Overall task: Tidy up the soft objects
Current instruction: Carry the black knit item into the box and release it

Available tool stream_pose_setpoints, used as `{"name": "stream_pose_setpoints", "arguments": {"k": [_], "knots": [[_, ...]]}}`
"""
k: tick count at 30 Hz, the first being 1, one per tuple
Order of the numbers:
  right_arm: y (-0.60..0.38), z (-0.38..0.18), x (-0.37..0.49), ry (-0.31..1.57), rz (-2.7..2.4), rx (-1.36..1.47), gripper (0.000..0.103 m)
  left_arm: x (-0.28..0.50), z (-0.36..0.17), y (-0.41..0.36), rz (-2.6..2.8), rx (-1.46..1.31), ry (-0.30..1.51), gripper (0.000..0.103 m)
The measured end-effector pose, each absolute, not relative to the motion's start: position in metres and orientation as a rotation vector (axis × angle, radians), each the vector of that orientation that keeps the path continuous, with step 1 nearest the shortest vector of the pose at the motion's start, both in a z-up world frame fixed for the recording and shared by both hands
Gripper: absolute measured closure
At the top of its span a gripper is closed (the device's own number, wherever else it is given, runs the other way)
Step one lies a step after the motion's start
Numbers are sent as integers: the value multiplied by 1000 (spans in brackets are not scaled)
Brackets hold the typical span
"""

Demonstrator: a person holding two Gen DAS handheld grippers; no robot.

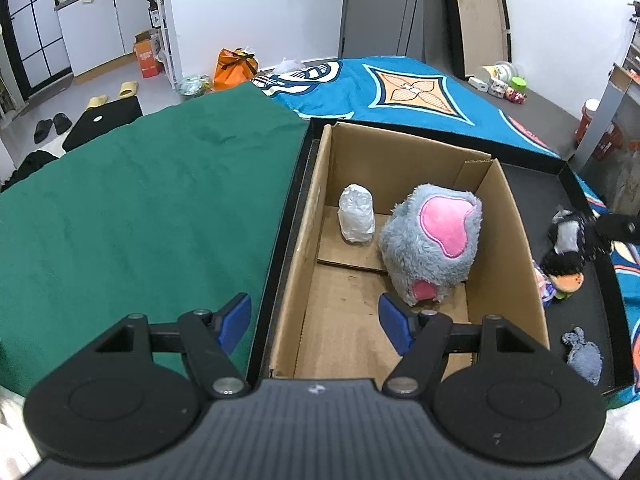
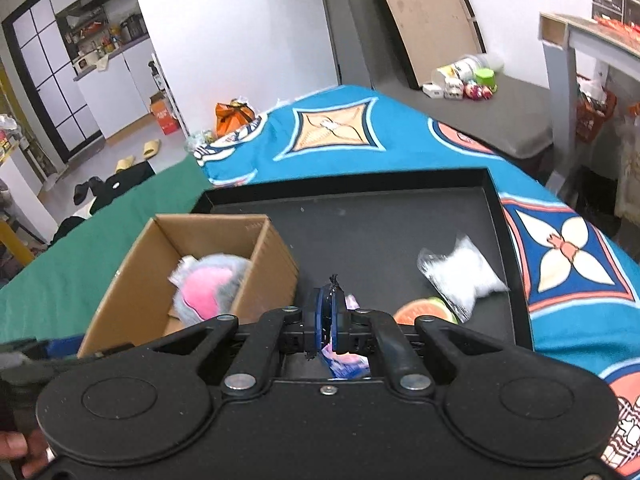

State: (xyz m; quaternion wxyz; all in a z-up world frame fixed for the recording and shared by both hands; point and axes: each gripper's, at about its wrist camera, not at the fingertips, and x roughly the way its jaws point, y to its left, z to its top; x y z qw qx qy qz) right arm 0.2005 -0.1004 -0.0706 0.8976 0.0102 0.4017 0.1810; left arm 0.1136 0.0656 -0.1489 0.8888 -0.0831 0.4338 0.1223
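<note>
A cardboard box [image 1: 516, 240] stands in a black tray [image 1: 532, 176]. Inside the box are a grey and pink plush [image 1: 432, 240] and a white wrapped roll [image 1: 356, 220]. My left gripper [image 1: 316, 322] is open above the box's near left wall, holding nothing. At the right, my right gripper [image 1: 600, 227], blurred, is shut on a black and grey plush toy [image 1: 564, 240] above the tray. In the right wrist view the right gripper [image 2: 330, 308] is shut, with only a black tuft [image 2: 332, 280] showing between its pads. The rest of the toy is hidden under the gripper.
On the tray lie a clear bag of white stuffing [image 2: 460, 272], a watermelon-slice toy [image 2: 424, 312], a small grey cloth piece [image 1: 582, 354] and a pink and purple item [image 2: 348, 356]. A green cloth [image 1: 140, 208] and a blue patterned blanket [image 1: 400, 88] cover the surface.
</note>
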Motion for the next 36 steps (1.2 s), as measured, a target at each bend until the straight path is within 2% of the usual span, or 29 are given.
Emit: {"name": "stream_pose_setpoints", "arguments": {"k": [7,15,17,20,36], "knots": [[-79,-56,202,782,402,9,99,106,-151,78,264,-249,866,40],[-50,-48,205,748,429,-7,99,106,-159,85,225,-274,872,70],[-42,-47,204,742,441,-11,99,106,-162,88,227,-293,866,75],[-26,-44,202,726,468,-30,99,105,-166,95,250,-314,864,90],[21,-43,189,747,581,40,102,99,-165,98,231,-331,848,90]]}}
